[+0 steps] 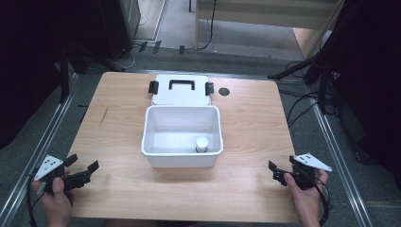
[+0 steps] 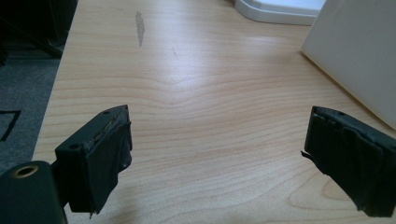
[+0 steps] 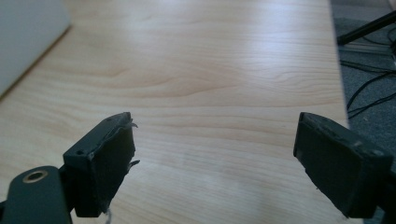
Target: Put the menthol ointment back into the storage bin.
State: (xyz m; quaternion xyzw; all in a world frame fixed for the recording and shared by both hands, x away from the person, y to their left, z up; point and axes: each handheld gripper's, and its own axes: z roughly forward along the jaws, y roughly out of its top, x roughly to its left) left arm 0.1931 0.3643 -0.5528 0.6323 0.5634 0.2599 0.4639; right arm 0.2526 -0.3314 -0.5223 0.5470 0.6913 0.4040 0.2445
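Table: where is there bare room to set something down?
Bare wood lies either side of the white bin, toward the left gripper and right gripper, and along the near edge. Behind the bin it is crowded: the lid lies there.

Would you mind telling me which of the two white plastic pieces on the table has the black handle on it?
The flat lid lying behind the box, at the table's far edge; it carries a black handle and two black side latches. The open box has neither and holds a small white container.

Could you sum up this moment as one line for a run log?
left gripper: open, empty | right gripper: open, empty | white box: open, small jar inside | lid: behind box
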